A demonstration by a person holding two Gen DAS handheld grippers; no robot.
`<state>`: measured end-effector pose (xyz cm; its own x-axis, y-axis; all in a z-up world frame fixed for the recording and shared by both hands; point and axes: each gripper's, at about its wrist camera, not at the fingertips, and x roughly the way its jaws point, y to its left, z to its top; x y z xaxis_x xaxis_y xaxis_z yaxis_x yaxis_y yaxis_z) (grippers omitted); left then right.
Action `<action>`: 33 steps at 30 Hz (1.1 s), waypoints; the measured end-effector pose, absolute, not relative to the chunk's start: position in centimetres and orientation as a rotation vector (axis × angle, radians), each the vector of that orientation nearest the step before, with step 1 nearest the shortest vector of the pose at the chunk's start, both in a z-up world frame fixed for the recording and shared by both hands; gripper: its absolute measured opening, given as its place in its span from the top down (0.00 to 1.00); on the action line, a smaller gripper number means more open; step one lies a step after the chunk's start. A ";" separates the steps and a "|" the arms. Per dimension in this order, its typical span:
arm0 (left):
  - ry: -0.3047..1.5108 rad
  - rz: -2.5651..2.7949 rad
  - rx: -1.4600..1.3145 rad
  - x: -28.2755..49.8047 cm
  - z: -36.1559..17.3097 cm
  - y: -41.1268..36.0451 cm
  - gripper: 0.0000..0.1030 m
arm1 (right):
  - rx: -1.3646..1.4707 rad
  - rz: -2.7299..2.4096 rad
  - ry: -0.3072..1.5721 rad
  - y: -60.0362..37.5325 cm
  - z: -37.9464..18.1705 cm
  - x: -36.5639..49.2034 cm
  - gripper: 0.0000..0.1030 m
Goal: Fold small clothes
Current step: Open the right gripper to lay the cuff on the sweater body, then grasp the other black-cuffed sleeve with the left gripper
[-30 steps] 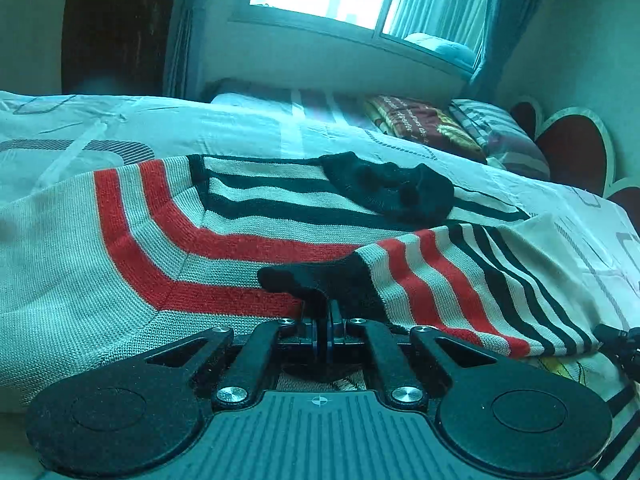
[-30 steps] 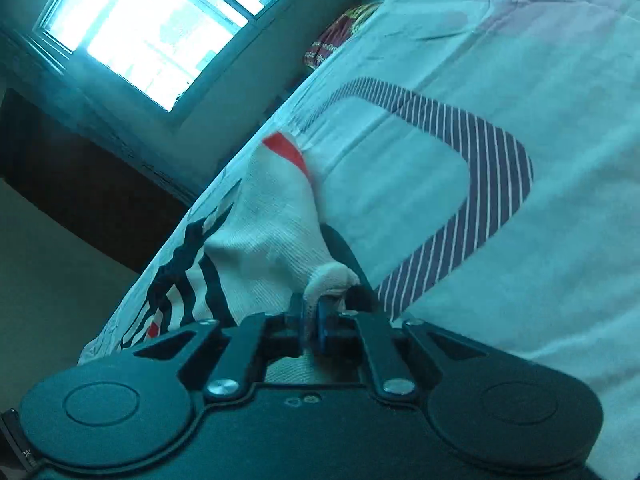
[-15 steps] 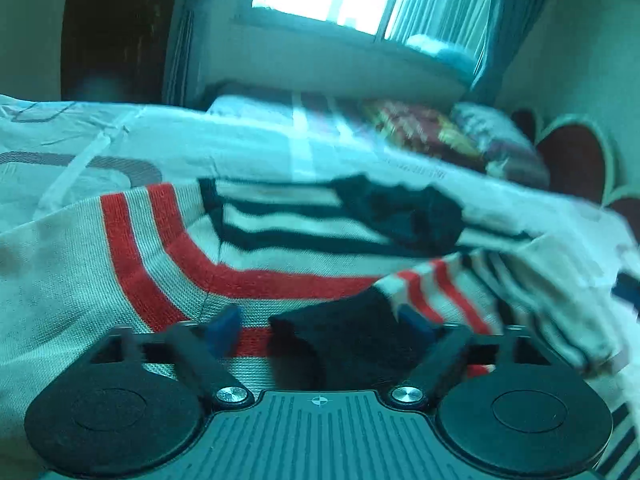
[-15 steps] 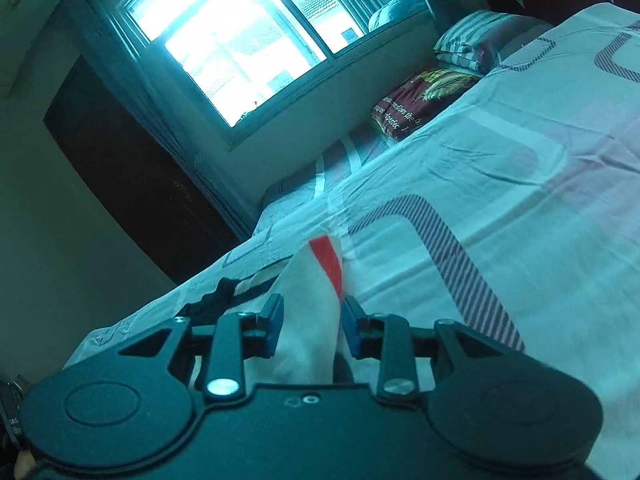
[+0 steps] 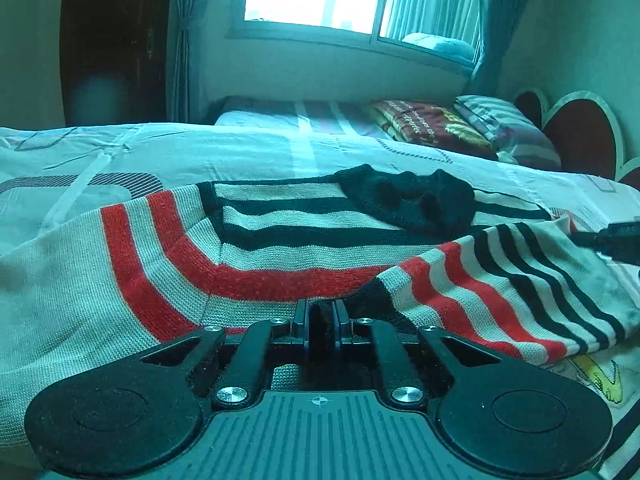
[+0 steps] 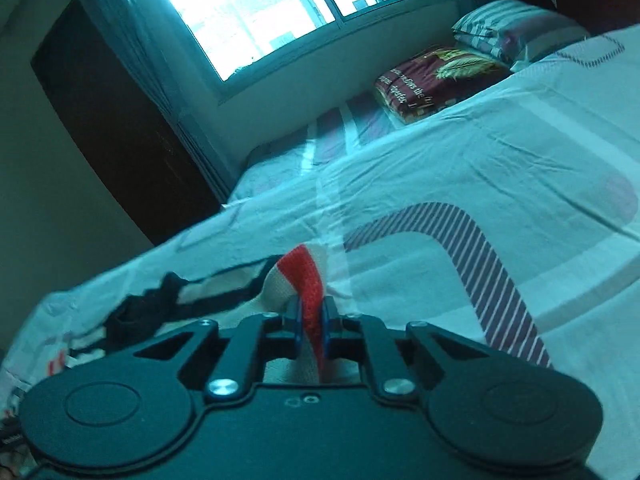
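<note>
Your left claw [image 5: 320, 320] is closing, its pads pinching a dark edge of the striped sweater [image 5: 280, 256] right at the near hem. The sweater lies spread across the bed [image 5: 280, 152], cream knit with red and black bands, its dark collar [image 5: 412, 200] bunched toward the far side and one sleeve [image 5: 520, 296] folded over to the right of your left claw.

Your right claw [image 6: 310, 320] is pressed together on a red-banded fold of the same sweater [image 6: 304, 280], which stands up between the pads. The rest of the garment trails off to the left in that view, lying on the bed sheet [image 6: 480, 160]. Pillows [image 6: 440, 76] sit below the window [image 6: 260, 8] at the far end.
</note>
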<state>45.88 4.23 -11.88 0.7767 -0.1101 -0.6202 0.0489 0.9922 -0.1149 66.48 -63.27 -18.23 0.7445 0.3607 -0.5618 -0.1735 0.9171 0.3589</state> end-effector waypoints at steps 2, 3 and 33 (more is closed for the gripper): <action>0.698 -0.089 -0.097 46.2 -11.6 4.3 0.89 | 0.289 0.292 0.675 -63.1 -18.0 66.7 0.92; 0.709 -0.088 -0.106 46.2 -11.2 4.5 0.88 | 0.283 0.281 0.678 -63.0 -17.6 66.6 0.87; 0.728 -0.112 0.051 43.6 -11.0 -2.0 0.34 | -0.209 0.374 0.558 -54.0 -15.5 53.9 0.68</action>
